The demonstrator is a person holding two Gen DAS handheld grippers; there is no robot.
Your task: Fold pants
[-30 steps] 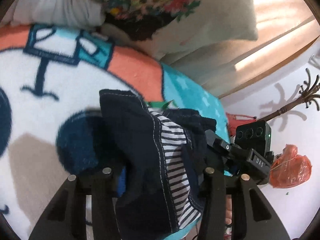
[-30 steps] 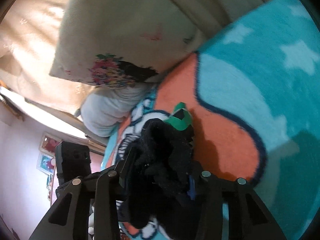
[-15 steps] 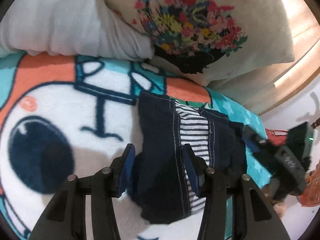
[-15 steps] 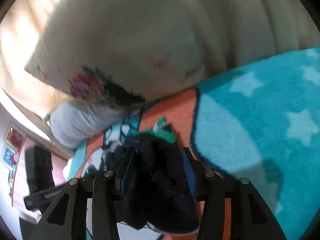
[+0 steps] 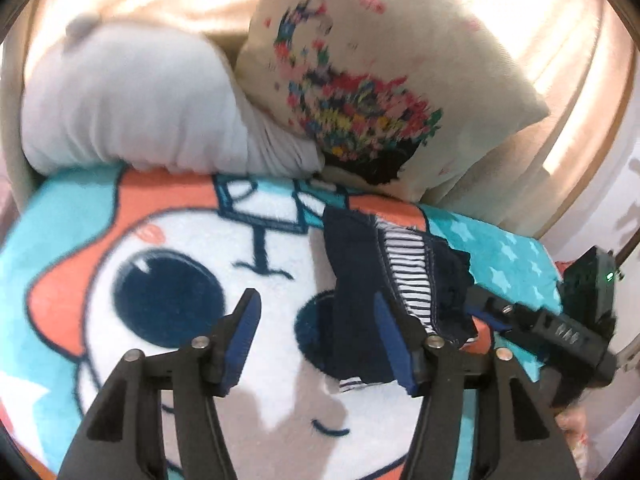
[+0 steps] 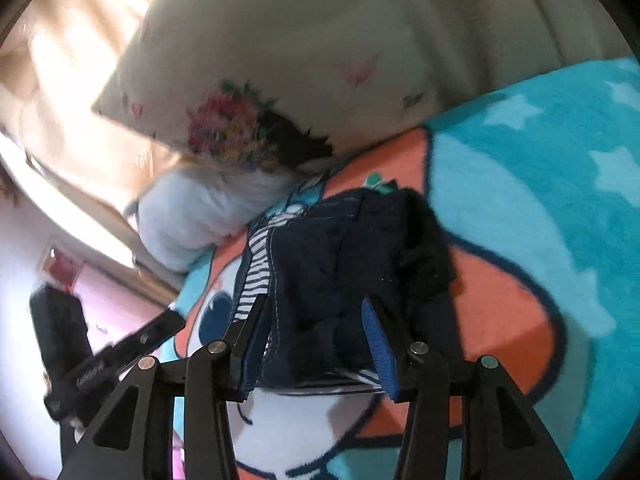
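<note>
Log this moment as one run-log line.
step: fold pants | left gripper: open, off cloth | right gripper: open, straddling pants | pants: folded bundle lying on cartoon blanket | floral pillow behind

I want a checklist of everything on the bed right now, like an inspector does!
Surface: cartoon blanket covering the bed.
Job's things: navy pants with striped lining, folded small, lying on the blanket.
Clutter: floral pillow; white pillow.
Grippers: left hand-held gripper open, pants beside its right finger; right hand-held gripper open, fingers either side of the pants.
Cables: nothing seen.
Surroundings: beige curtain; pinkish wall.
</note>
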